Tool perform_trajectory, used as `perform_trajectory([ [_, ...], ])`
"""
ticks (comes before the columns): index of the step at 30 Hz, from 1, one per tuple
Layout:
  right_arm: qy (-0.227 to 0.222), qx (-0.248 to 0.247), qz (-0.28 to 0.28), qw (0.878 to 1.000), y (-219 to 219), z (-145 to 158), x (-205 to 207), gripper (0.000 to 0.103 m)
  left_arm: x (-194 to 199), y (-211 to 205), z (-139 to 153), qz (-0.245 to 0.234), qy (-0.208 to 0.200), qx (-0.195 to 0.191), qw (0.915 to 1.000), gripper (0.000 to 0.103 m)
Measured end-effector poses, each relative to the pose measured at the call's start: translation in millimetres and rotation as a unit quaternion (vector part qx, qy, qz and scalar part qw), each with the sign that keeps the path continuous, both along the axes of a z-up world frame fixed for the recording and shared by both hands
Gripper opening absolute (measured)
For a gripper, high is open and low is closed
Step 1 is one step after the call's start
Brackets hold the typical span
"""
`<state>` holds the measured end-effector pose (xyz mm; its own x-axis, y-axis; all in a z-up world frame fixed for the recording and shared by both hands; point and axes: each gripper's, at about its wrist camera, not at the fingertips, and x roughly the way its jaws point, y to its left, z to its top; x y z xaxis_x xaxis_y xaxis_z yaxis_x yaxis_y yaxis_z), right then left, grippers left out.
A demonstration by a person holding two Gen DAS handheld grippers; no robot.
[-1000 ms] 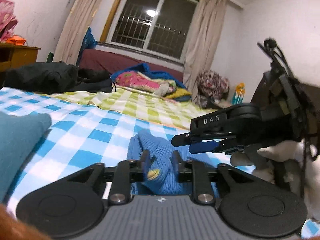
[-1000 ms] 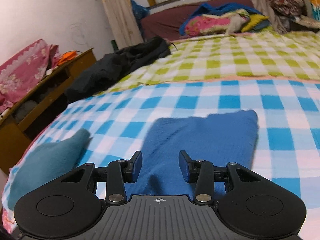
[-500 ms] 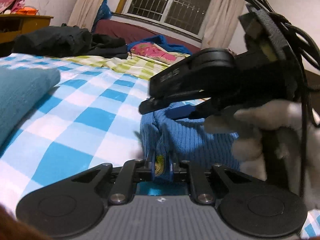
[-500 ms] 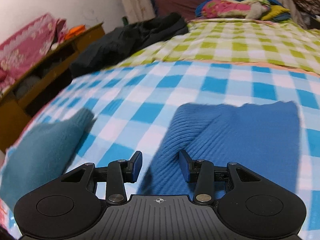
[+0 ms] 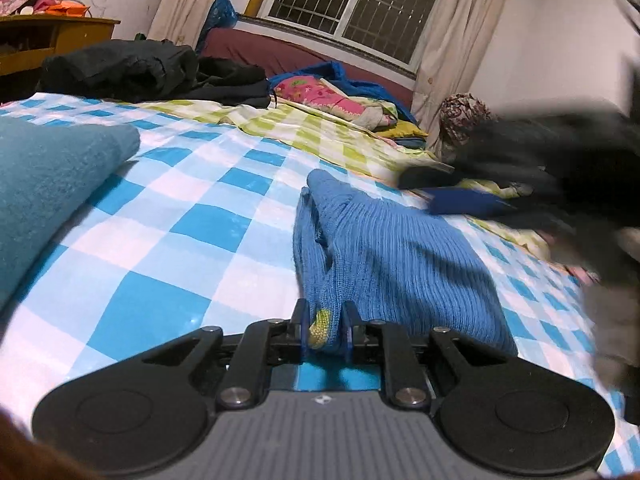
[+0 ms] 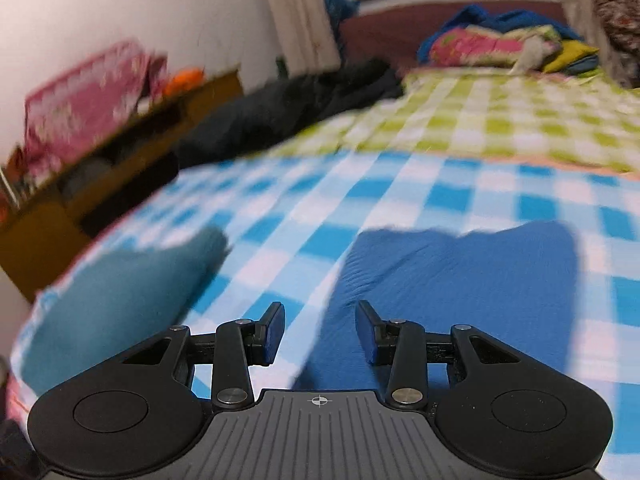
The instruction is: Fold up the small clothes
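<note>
Across the blue-and-white checked bedsheet [image 5: 208, 224] lies a soft, floppy blue ribbed-knit garment [image 5: 400, 260], its near hem bunched between my left gripper's [image 5: 325, 330] narrow, opening jaws, while my right gripper [image 6: 320, 332] hovers empty, jaws apart, over its edge.

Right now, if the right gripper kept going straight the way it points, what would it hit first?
Most likely the blue knit. The right gripper stands open and empty, angled down over that garment's left edge, with the checked sheet beyond. The picture is blurred, so depth is uncertain.
</note>
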<state>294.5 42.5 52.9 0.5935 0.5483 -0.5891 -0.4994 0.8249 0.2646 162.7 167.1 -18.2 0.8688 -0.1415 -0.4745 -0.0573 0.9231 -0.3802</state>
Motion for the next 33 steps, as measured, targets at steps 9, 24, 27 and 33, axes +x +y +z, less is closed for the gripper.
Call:
perform_trajectory([
  [9, 0.042, 0.037, -0.097, 0.994, -119.7, -11.1, -21.4, 0.056, 13.4, -8.3, 36.4, -0.012, -0.043, 0.024, 0.9987, 0.033],
  [24, 0.147, 0.118, -0.087, 0.978, -112.7, -67.5, -0.9, 0.038, 44.5, 0.2, -3.1, -0.027, 0.038, -0.01, 0.9988, 0.039],
  [27, 0.149, 0.097, -0.077, 0.981, -115.1, -66.6, -7.4, 0.027, 37.0, -6.0, -2.3, -0.039, 0.046, -0.019, 0.998, 0.035],
  [33, 0.14, 0.062, -0.064, 0.986, -137.6, -55.1, -42.4, 0.025, -7.9, -35.9, -1.7, -0.091, 0.065, -0.019, 0.9936, 0.034],
])
